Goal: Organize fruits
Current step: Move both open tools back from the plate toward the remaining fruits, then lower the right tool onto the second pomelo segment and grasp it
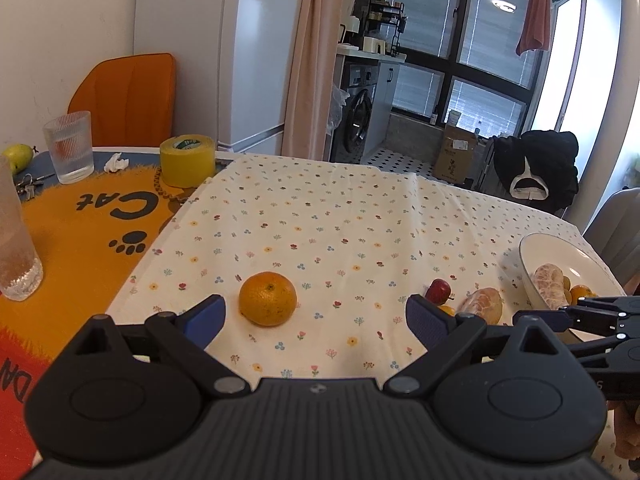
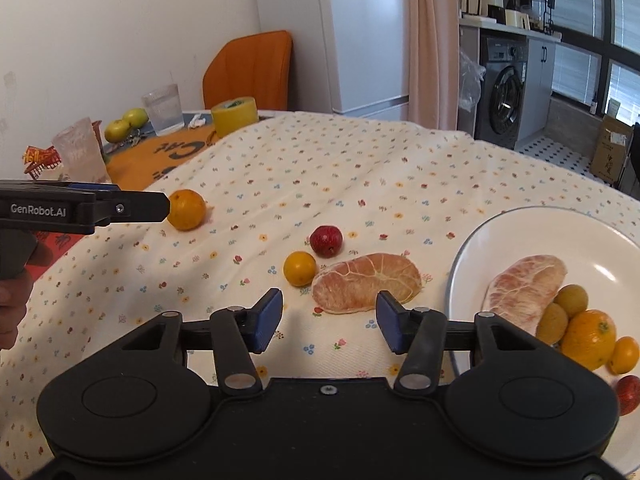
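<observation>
Mandarin (image 1: 268,299) on floral cloth (image 1: 320,216), between spread fingers of left tool (image 1: 316,316), untouched. Peeled pomelo segment (image 2: 366,282), small orange fruit (image 2: 299,267), red fruit (image 2: 326,241) ahead of right tool (image 2: 328,320), jaws apart, empty. White plate (image 2: 532,232) at right holds more fruit.

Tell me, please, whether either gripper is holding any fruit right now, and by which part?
Nothing is held. The left gripper is open just short of the orange, and the right gripper is open near the pomelo piece.
</observation>
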### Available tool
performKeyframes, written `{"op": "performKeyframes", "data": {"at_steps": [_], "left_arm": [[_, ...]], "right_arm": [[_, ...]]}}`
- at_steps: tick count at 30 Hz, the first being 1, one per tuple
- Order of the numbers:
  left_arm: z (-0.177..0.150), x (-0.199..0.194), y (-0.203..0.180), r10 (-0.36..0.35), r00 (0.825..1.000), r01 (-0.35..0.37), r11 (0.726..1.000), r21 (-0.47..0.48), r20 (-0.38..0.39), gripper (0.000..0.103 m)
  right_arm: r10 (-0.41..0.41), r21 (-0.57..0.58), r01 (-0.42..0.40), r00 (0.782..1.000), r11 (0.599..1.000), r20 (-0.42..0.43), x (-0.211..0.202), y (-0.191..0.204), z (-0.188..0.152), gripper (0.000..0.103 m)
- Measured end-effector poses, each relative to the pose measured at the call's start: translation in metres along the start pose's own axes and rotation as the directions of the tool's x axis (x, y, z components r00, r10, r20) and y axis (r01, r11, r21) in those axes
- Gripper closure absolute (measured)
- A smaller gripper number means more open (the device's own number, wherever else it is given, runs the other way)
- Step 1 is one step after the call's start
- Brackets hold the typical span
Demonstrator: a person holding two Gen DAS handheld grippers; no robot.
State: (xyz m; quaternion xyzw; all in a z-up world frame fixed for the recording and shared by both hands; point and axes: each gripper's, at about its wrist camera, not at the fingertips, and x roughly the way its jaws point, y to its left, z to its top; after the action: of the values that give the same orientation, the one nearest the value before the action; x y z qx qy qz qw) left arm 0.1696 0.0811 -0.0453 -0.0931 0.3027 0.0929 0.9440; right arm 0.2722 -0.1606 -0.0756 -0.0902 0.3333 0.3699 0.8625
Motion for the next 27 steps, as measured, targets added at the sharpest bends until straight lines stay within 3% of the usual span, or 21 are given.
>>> {"op": "performKeyframes", "data": {"at_steps": [18,27], "left_arm": [[-0.012,0.006,0.023,0.012,1.000,-0.013,0.998,-0.057,-0.024,0.007],[-0.013,0.008,0.032,0.022,0.999,-0.024,0.996,-0.081,-0.028,0.007]], "right_arm": [[-0.104,-0.007,0.104,0.992,0.995,-0.067,0.034,0.015,0.009,0.039],[-0.092,-0.018,0.091,0.994,0.996,-0.051,0.046,0.013,0.018,0.034]]}}
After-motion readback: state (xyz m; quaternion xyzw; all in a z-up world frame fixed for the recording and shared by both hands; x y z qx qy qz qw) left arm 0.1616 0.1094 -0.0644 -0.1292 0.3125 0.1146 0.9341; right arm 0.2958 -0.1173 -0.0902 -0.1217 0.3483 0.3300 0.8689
